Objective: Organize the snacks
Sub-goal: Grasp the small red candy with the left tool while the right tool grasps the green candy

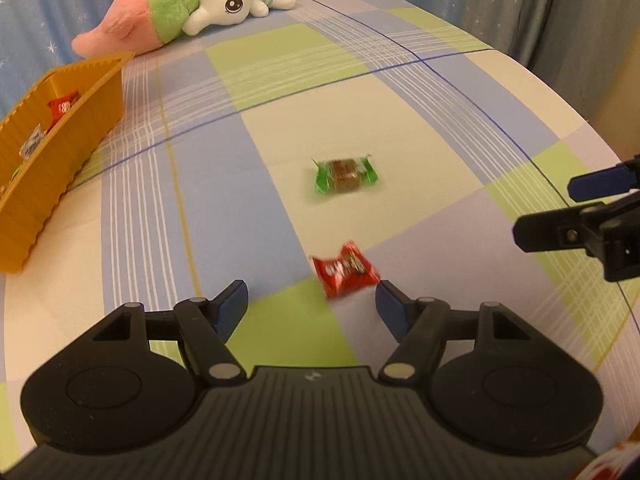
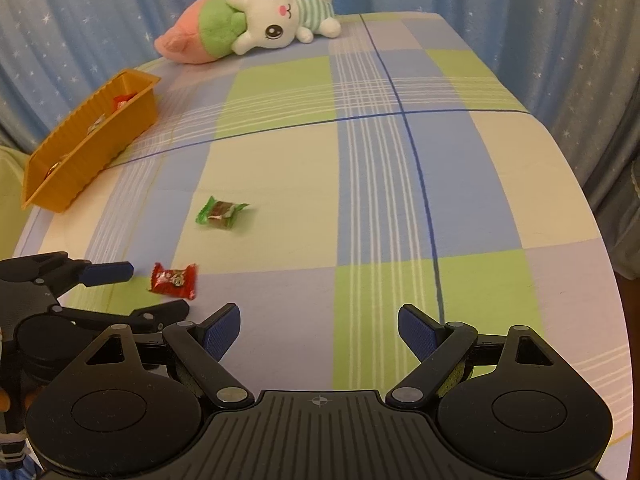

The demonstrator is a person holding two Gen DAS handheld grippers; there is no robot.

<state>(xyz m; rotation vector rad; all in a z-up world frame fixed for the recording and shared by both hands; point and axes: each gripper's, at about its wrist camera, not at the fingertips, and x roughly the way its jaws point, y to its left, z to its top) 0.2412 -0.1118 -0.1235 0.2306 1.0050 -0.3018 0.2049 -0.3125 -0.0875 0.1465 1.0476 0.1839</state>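
Observation:
A red snack packet (image 1: 345,271) lies on the checked cloth just ahead of my left gripper (image 1: 312,304), which is open and empty, the packet near its right finger. It also shows in the right wrist view (image 2: 174,280). A green-wrapped candy (image 1: 345,175) lies farther ahead, also seen in the right wrist view (image 2: 221,213). An orange ribbed tray (image 1: 86,120) at the left holds several snacks; it shows in the right wrist view too (image 2: 108,146). My right gripper (image 2: 319,330) is open and empty over bare cloth.
A plush rabbit with a pink and green carrot (image 2: 256,26) lies at the table's far edge. Blue starred curtains (image 2: 520,20) hang behind. The table's rounded edge drops off at right. The left gripper (image 2: 132,292) sits close at the lower left of the right wrist view.

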